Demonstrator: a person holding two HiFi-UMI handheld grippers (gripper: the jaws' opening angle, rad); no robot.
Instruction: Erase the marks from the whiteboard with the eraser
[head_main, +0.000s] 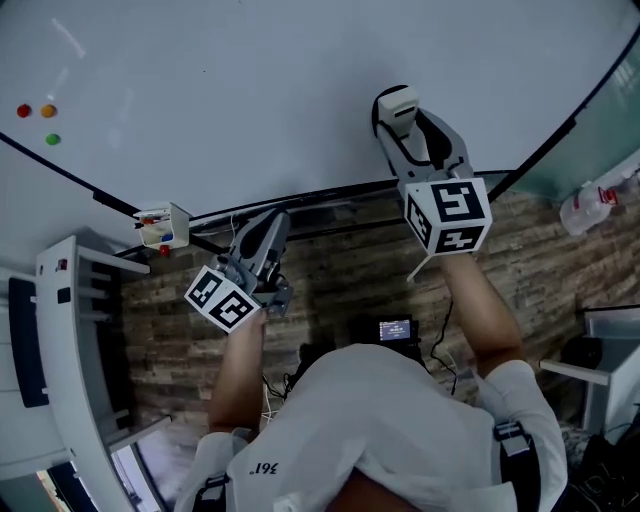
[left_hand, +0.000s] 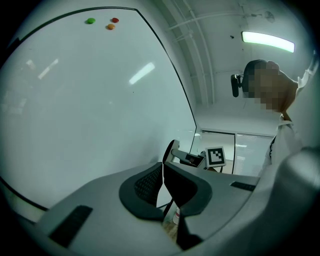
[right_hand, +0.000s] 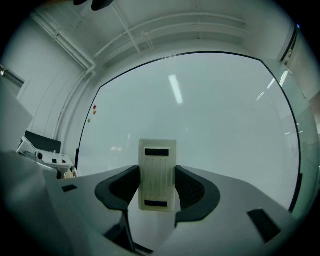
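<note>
The whiteboard (head_main: 250, 90) is filling the upper part of the head view, with its dark lower edge running across the middle. Below it, the person's white sleeve (head_main: 400, 400) and both forearms are reaching forward over a wood-plank floor (head_main: 350, 280).

The right gripper (head_main: 400, 125) is reaching up in front of the lower part of the board. Its jaws are standing partly apart and are clamping a pale rectangular eraser (head_main: 398, 103) by its two long sides. In the right gripper view the eraser (right_hand: 157, 172) is standing upright between the dark pads of the right gripper (right_hand: 157, 182), its ribbed back facing the camera and the board (right_hand: 210, 125) lying directly behind it. Whether the eraser is touching the board cannot be told.

The left gripper (head_main: 265, 235) is hanging lower, just below the board's edge. In the left gripper view, the jaws of the left gripper (left_hand: 163, 182) are pressing together with nothing between them, and the board (left_hand: 75, 110) is lying off to the left.

A spray bottle (head_main: 590, 205) is lying at the far right. A small marker box (head_main: 163, 226) is sitting at the board's lower edge. Red (head_main: 23, 111), orange (head_main: 48, 111) and green (head_main: 53, 139) magnets are clinging near the board's left corner, well apart from the eraser.
</note>
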